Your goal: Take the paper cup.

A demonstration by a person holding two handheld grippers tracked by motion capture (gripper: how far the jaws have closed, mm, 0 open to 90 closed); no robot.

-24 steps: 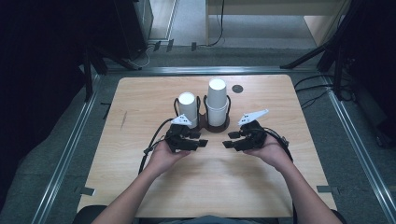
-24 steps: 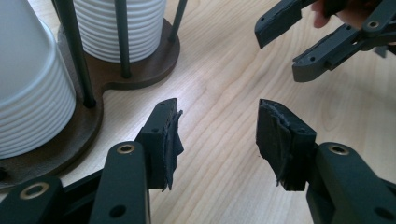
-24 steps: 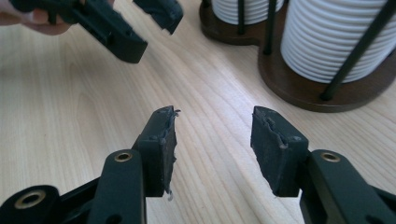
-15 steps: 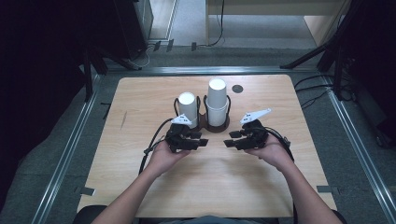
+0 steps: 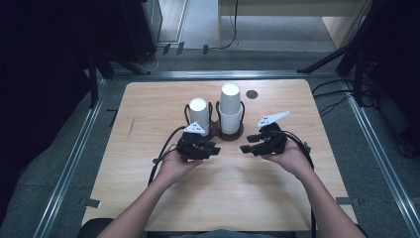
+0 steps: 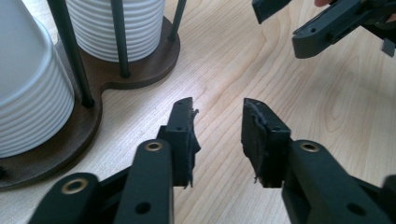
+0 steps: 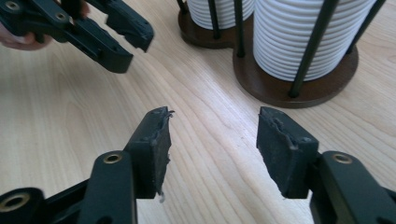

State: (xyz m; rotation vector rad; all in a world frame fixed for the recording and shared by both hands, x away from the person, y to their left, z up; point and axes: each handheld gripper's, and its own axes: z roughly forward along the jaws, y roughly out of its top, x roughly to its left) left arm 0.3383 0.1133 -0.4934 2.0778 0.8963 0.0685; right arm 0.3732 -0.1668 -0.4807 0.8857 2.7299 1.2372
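Pale wood covers the surface [image 5: 148, 104], where a dark brown two-ring holder [image 5: 218, 133] stands near the middle. Its left ring holds a short stack of white ribbed cups [image 5: 199, 115]; its right ring holds a taller stack [image 5: 231, 108]. Thin black rods rise around both stacks. The left tool [image 5: 214, 150] hovers just in front of the holder, its jaws parted with bare wood between the worn pads. The right tool [image 5: 246, 148] sits opposite, a little apart, its jaws spread wider and empty too. The two tools point toward each other. A small dark disc [image 5: 252, 94] lies beyond the holder.
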